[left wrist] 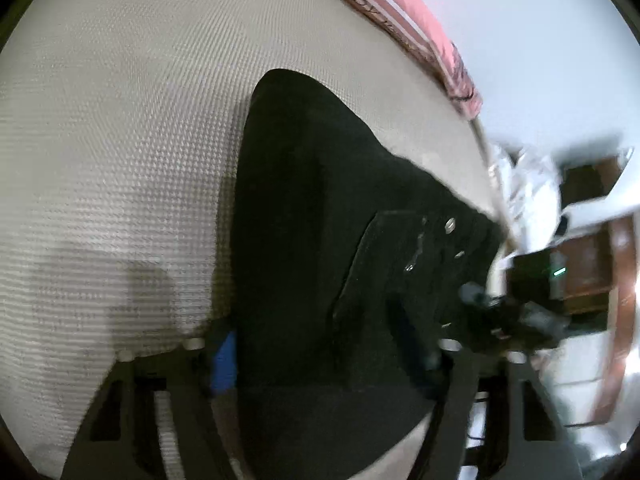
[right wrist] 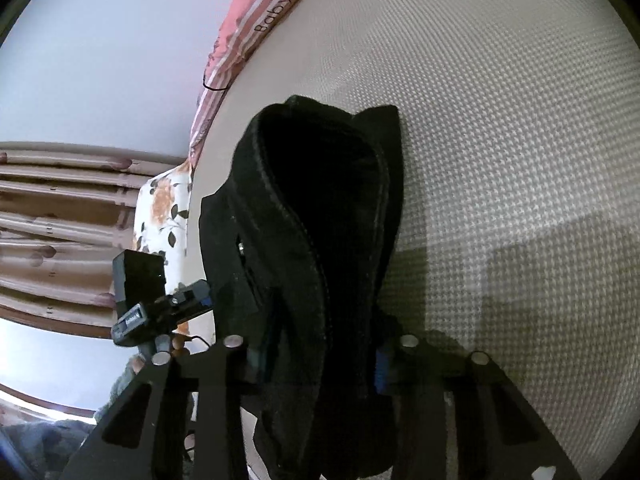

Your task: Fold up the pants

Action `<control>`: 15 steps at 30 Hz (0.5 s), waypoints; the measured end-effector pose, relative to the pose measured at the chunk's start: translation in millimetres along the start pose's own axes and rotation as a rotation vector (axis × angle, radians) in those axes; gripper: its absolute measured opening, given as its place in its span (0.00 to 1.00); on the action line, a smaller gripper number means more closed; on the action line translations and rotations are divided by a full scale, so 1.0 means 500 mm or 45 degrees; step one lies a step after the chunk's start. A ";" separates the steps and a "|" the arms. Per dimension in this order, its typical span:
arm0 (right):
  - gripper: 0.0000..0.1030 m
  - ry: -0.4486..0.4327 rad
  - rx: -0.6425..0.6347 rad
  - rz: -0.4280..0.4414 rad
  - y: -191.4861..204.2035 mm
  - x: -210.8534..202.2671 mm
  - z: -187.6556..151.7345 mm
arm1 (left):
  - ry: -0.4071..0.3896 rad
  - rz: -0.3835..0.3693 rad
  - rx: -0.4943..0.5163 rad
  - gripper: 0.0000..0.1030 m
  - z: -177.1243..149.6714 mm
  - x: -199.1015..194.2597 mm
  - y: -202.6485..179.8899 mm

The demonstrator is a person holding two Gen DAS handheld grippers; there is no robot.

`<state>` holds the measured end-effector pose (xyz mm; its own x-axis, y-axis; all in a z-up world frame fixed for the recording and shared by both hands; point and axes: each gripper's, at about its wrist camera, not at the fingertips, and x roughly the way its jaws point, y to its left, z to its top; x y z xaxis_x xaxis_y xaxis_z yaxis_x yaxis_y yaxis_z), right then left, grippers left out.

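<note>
- My left hand-held gripper (left wrist: 320, 360) is clamped on the black pants (left wrist: 320, 240), holding them near the waistband, where the button and rivets show.
- My right hand-held gripper (right wrist: 320, 364) is closed on a bunched, seamed edge of the same pants (right wrist: 312, 220); the cloth hangs lifted between the two, above the textured white mattress (left wrist: 120, 140).
- Risk, as I judge it: the right grip holds a thick wad, so layers could slide out unevenly and spoil the fold.
- The pants sit close to the mattress edge by the pink striped bedding (left wrist: 420, 28); lowering carelessly could drape fabric over the side.
- The left view is blurred, so I cannot tell how many layers each grip holds; pulling apart too hard may tug the cloth free.
</note>
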<state>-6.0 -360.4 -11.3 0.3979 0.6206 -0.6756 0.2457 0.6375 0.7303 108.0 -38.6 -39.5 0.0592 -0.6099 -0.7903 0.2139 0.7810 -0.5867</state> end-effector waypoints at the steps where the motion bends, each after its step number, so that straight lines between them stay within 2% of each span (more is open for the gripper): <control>1: 0.29 -0.010 -0.009 0.015 0.008 -0.002 -0.003 | -0.012 0.034 0.028 0.45 -0.005 -0.002 -0.008; 2: 0.28 -0.019 -0.013 0.040 0.017 -0.005 -0.005 | -0.020 0.035 0.033 0.37 -0.005 -0.004 -0.008; 5: 0.27 -0.037 -0.039 0.071 0.055 -0.007 -0.008 | -0.048 -0.015 -0.024 0.26 -0.004 -0.023 0.001; 10: 0.27 -0.032 -0.093 0.085 0.122 0.010 0.004 | -0.113 -0.043 0.003 0.23 0.008 -0.068 -0.006; 15: 0.27 -0.020 -0.147 0.119 0.176 0.066 0.063 | -0.181 0.018 0.010 0.23 0.058 -0.109 0.008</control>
<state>56.7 -298.2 34.0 0.4282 0.6732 -0.6029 0.1042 0.6259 0.7729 133.7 -6.0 6.4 0.1993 -0.6123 -0.7651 0.2193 0.7888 -0.5742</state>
